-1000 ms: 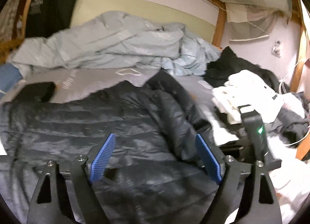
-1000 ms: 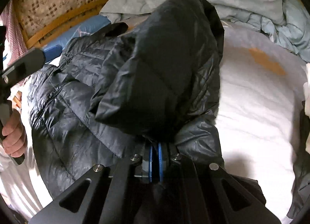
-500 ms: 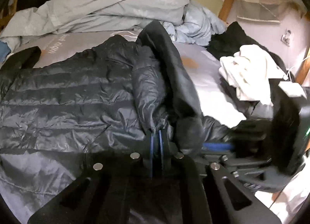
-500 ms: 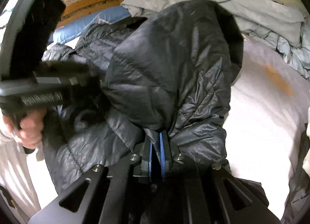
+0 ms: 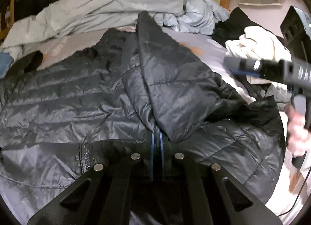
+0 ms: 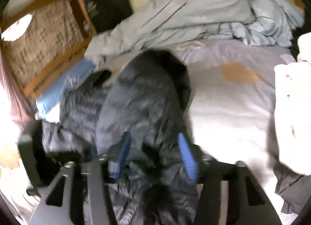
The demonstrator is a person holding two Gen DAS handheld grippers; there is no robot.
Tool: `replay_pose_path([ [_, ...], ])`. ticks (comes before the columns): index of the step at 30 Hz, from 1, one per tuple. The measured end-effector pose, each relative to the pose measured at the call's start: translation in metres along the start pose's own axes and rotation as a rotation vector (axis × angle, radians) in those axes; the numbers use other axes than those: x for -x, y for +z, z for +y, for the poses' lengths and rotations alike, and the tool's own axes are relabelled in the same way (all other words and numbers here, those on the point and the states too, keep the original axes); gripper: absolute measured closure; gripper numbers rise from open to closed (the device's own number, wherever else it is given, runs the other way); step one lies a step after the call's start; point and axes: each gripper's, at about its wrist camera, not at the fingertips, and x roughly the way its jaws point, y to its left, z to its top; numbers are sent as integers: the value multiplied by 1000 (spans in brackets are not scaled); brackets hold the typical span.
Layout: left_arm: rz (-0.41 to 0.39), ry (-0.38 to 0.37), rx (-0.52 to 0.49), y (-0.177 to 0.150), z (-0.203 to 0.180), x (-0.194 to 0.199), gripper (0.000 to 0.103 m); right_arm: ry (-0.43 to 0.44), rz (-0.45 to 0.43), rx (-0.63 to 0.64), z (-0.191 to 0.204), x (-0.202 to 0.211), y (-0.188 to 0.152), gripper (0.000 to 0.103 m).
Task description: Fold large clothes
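Observation:
A black quilted puffer jacket [image 5: 77, 98] lies spread on the bed, one sleeve [image 5: 175, 88] folded across its body. My left gripper [image 5: 157, 135] is shut on a fold of the jacket at the base of that sleeve, its blue pads pinching the fabric. In the right wrist view, which is blurred by motion, my right gripper [image 6: 154, 135] hovers over the jacket [image 6: 140, 92]. Its jaws are opening, the blue pads [image 6: 182, 147] stand apart, and the fabric lies loose beneath them without being pressed. The left wrist view shows the right gripper's body [image 5: 281, 69] raised at the right edge, held by a hand [image 5: 297, 133].
A crumpled pale blue duvet [image 5: 116, 7] fills the back of the bed. White clothes [image 5: 258, 44] and a black garment [image 5: 239, 20] are piled at the right. The grey sheet [image 6: 233, 108] has an orange patch. A wooden bed frame [image 6: 58, 53] and a blue pillow [image 6: 64, 88] are at the left.
My left gripper came down and shut on the jacket. My right gripper, earlier shut on the sleeve, has let go and pulled up and away, leaving the sleeve lying across the jacket.

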Motion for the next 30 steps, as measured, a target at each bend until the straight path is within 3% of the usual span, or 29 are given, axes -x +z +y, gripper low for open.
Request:
replay_pose_path([
  [4, 6, -35, 29, -2, 8, -2, 98, -38, 18, -62, -12, -16, 33, 35],
  [9, -1, -46, 37, -4, 10, -2, 98, -63, 207, -220, -23, -78, 57, 33],
  [12, -5, -40, 33, -5, 8, -2, 98, 6, 266, -278, -24, -105, 56, 34],
  [13, -5, -42, 34, -5, 8, -2, 98, 12, 274, -283, -23, -109, 54, 51],
  [14, -7, -44, 35, -5, 8, -2, 98, 0, 272, -275, -21, -109, 54, 79],
  [17, -7, -53, 45, -6, 9, -1, 98, -57, 196, -187, -8, -93, 49, 94],
  [23, -9, -57, 51, -7, 8, 4, 95, -101, 22, -61, 20, -22, 41, 94],
  [27, -21, -77, 56, -6, 9, 7, 93, -148, -74, 67, 44, 31, 19, 94],
  [30, -43, -72, 42, -4, 6, 14, 79, -195, -130, 196, 69, 62, -12, 94],
])
